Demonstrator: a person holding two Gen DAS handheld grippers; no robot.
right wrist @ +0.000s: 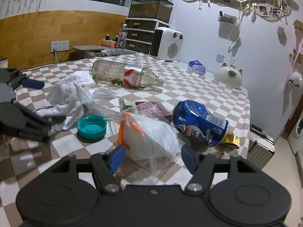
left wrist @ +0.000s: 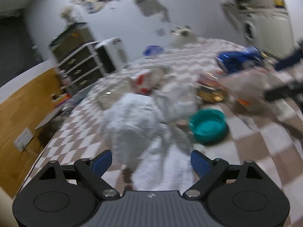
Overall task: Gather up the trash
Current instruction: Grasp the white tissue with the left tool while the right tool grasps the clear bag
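The sharp right view shows the right gripper, fingers apart around a clear bag, can at 1 o'clock. The blurred left view shows the left gripper, fingers apart over white plastic on the table.

Both wrist cameras are looking slantwise down, close over the checkered-cloth desk, sharing the round teal plastic lid.

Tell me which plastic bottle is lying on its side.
The large clear bottle with the red-and-white label, lying on the checkered tablecloth. The smaller water bottle by the dark drawers stands upright.
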